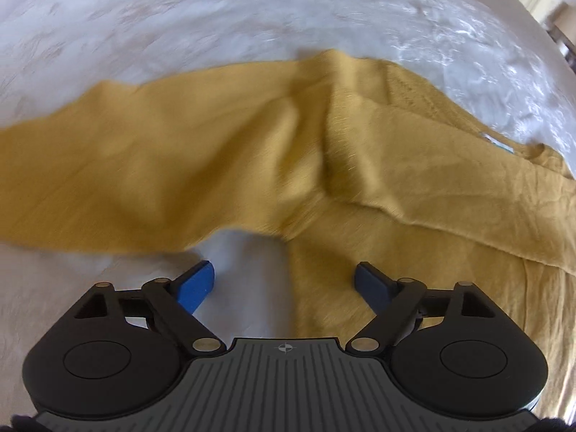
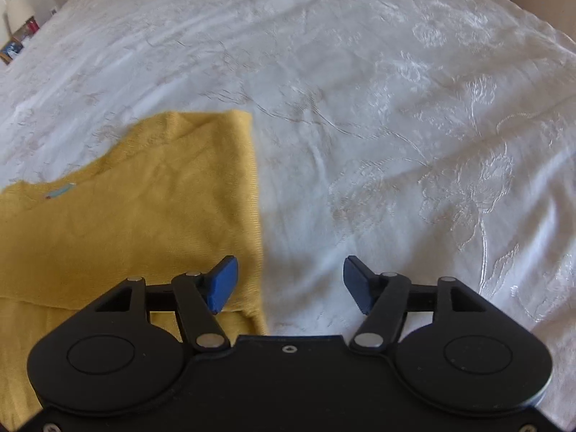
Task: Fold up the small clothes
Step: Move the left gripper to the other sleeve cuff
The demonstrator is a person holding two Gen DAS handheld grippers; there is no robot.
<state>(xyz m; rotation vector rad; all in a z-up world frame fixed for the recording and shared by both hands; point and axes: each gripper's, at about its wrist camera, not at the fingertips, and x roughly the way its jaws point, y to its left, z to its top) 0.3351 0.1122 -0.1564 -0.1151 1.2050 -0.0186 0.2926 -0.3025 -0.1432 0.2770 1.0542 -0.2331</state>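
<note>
A mustard-yellow knit top point(image 1: 252, 158) lies on a white bedspread point(image 1: 216, 18). One sleeve stretches to the left and a fold crosses the body on the right. My left gripper point(image 1: 284, 280) is open and empty, just above the armpit notch where the sleeve meets the body. In the right wrist view the same top point(image 2: 144, 208) shows a folded straight right edge and a small blue neck label point(image 2: 59, 191). My right gripper point(image 2: 289, 280) is open and empty, straddling that right edge low over the bed.
The embroidered white bedspread point(image 2: 396, 126) fills the area to the right and beyond the top. Room furniture shows at the far left corner point(image 2: 18, 39) and at the far right in the left wrist view point(image 1: 550, 7).
</note>
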